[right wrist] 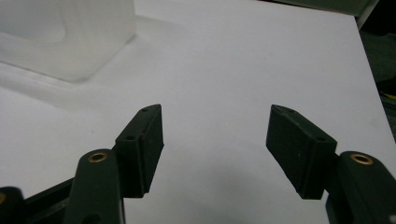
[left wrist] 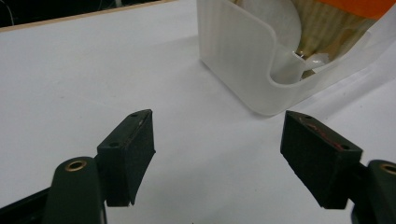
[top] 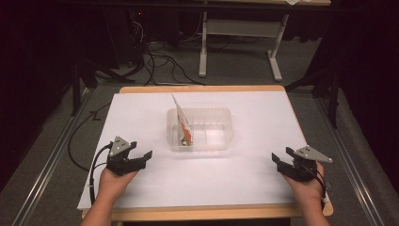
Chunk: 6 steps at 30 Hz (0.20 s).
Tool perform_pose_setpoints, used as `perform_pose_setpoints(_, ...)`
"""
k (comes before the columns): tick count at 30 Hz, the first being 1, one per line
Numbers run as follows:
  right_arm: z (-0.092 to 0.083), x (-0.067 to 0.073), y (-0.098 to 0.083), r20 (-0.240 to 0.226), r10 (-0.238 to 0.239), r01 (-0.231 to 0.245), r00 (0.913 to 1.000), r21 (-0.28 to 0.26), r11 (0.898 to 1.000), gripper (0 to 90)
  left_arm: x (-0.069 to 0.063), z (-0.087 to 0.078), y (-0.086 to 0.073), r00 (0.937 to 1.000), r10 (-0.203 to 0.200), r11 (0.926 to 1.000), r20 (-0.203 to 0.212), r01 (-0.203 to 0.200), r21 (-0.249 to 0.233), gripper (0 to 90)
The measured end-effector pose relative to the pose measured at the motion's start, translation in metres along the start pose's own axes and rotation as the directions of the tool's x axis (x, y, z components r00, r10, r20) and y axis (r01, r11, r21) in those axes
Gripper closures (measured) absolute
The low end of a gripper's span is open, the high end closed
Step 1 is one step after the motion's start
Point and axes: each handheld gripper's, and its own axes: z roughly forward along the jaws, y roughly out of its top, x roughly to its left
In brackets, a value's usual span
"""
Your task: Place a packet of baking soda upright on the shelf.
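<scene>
- Table (top: 141,188): white top with a wooden edge, standing on grey carpet; cables trail on the floor behind it
- Clear plastic tray (top: 221,141): sits near the middle of the table, between the two grippers and farther from the person; translucent walls with rounded corners, and an inner divider visible from above
- Packet (top: 182,123): white and orange, standing tilted in the left end of the tray, its top corner rising above the rim; in the left gripper view it shows through the tray wall
- Left gripper (top: 143,151): held in the person's left hand (top: 112,181) near the table's front left; jaws spread wide, nothing between them, pointing towards the tray's near corner but apart from it
- Right gripper (top: 278,158): held in the right hand (top: 303,188) near the front right; jaws likewise spread wide and empty, over bare white table, well apart from the tray
</scene>
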Motion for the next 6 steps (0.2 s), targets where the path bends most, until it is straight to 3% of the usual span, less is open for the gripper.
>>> perform_pose_setpoints(6,-0.0009,0.0042,0.0004,-0.010,0.007,-0.007,0.9999,-0.002,1.000,32.7,-0.0012,-0.0017,0.0008,0.9999,0.005,1.0000,0.013,-0.005,-0.005,26.4)
